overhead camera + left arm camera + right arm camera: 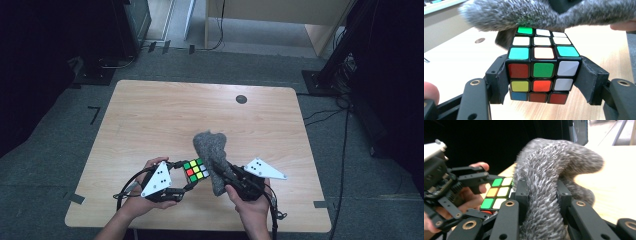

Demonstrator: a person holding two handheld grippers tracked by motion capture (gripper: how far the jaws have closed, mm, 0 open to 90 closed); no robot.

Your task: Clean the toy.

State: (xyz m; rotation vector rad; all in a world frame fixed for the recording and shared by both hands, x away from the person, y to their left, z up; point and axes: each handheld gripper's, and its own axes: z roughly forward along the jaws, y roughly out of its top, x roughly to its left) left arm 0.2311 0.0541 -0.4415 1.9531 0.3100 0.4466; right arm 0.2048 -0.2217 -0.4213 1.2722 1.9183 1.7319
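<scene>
Step in hand, as judged: wiping multicoloured plastic puzzle cube with fuzzy grey cloth

Left gripper clamped on cube's two opposite sides, cube lifted just above light wooden table, near its front edge

Right gripper pinches bunched cloth, cloth draped against cube's top face

Next move likely calls for sweeping cloth across top face, cube held steady

No containers on table; small dark round disc near far edge, well apart

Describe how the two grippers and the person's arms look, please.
Both the left gripper and the right gripper are black linkage frames with brass-coloured pivot rings and flat dark pads. Each carries a grey three-cornered plate with black dots. Black cables trail from them. The forearms are bare, with no sleeves in sight.
</scene>
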